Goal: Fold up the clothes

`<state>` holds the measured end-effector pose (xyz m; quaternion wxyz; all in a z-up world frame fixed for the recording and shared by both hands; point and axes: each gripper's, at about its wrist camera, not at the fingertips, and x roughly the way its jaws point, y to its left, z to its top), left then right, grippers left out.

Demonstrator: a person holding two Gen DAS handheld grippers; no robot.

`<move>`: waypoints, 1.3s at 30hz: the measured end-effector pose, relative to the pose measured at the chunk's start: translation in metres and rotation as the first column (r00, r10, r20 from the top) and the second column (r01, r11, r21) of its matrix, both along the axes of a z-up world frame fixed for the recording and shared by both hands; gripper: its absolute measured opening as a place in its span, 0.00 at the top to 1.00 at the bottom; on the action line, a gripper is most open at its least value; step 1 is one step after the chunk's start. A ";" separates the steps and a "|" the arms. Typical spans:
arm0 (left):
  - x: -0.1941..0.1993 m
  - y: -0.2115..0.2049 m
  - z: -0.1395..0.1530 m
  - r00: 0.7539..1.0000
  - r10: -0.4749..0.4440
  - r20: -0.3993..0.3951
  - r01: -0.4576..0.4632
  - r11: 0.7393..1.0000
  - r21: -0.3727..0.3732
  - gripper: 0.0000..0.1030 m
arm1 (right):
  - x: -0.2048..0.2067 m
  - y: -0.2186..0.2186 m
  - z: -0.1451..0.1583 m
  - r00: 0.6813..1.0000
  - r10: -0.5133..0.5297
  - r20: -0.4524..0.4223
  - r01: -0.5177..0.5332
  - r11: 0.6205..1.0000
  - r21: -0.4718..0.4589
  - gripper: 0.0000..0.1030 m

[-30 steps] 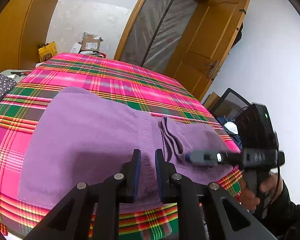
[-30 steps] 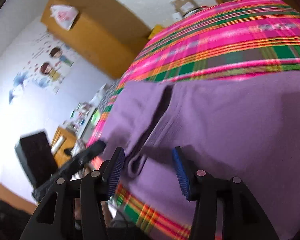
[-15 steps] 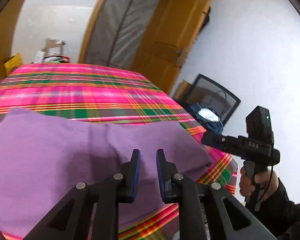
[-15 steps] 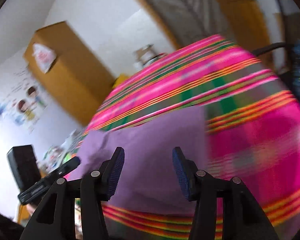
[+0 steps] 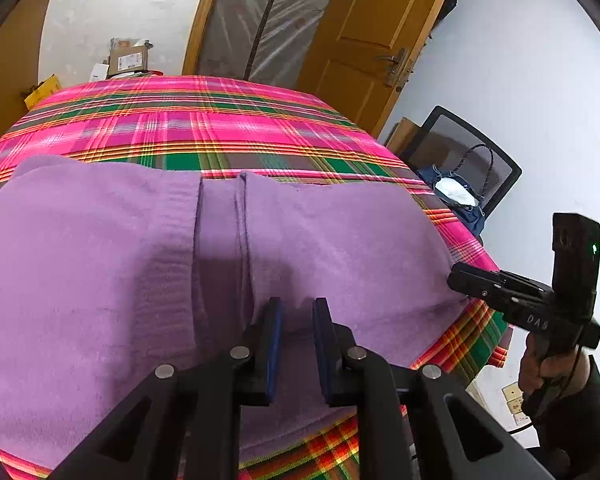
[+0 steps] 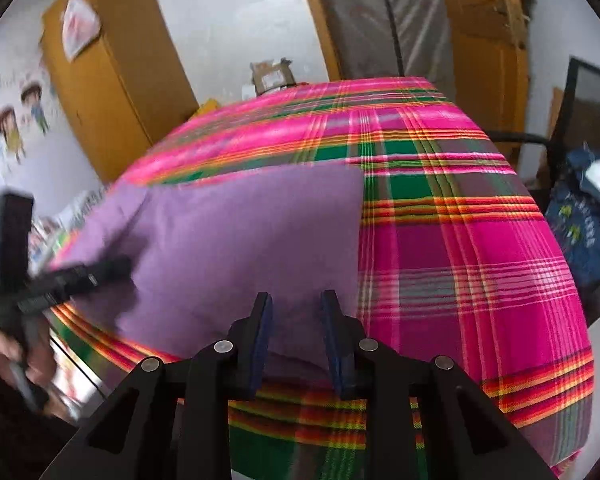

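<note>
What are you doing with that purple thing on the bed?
A person is folding a purple sweater spread on a pink plaid cloth. They hold a hand-held gripper in each hand. The left hand-held gripper hangs over the sweater's near edge, fingers slightly apart, gripping nothing. The right hand-held gripper sits by the sweater's right edge, open too. Both sides already look folded in toward the middle.
</note>
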<state>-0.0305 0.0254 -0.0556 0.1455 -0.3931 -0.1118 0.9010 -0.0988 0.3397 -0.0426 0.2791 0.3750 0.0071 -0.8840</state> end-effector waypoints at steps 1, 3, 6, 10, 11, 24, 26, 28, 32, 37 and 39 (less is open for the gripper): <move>0.001 0.000 0.000 1.000 -0.001 -0.001 0.001 1.000 0.001 0.84 | 0.002 0.001 -0.001 1.000 0.006 -0.018 -0.005 1.000 0.018 0.75; 0.000 -0.002 -0.001 1.000 -0.003 -0.003 0.003 1.000 0.005 0.84 | 0.006 -0.001 -0.002 0.999 0.020 -0.047 -0.018 0.998 0.053 0.75; -0.003 -0.002 -0.002 1.000 -0.008 -0.007 0.008 1.000 0.010 0.84 | 0.009 -0.004 -0.003 0.996 0.043 -0.080 -0.035 0.995 0.096 0.74; -0.002 -0.003 -0.004 1.000 -0.009 -0.017 0.009 1.000 0.009 0.84 | 0.002 -0.001 -0.004 0.997 0.063 -0.053 -0.059 0.996 0.065 0.64; -0.001 -0.003 -0.004 1.000 -0.009 -0.021 0.009 1.000 0.005 0.84 | 0.001 -0.002 -0.004 0.996 0.075 -0.044 -0.072 0.995 0.064 0.59; 0.002 0.010 0.016 0.995 -0.033 -0.096 0.031 0.999 -0.025 0.84 | -0.039 -0.024 0.030 0.997 -0.036 -0.065 0.038 0.999 0.033 0.64; 0.000 0.010 0.014 0.996 -0.027 -0.087 0.025 0.999 -0.024 0.84 | -0.056 -0.029 0.029 0.998 -0.056 -0.043 0.057 0.998 0.028 0.76; -0.003 0.009 0.011 0.997 -0.020 -0.079 0.018 1.000 -0.022 0.84 | -0.072 -0.034 0.028 0.997 -0.072 -0.028 0.072 0.997 0.024 0.81; -0.008 0.008 0.005 0.998 -0.007 -0.063 0.006 1.000 -0.019 0.84 | -0.088 -0.050 0.021 0.998 -0.060 -0.015 0.061 0.996 0.063 0.86; -0.015 0.007 -0.001 0.999 0.010 -0.042 -0.010 1.000 -0.015 0.84 | -0.093 -0.055 0.013 0.996 -0.082 0.019 0.081 0.994 0.067 0.89; -0.016 0.006 -0.003 0.999 0.016 -0.036 -0.017 1.000 -0.011 0.84 | -0.086 -0.061 0.023 0.999 -0.036 -0.005 0.036 0.999 0.018 0.89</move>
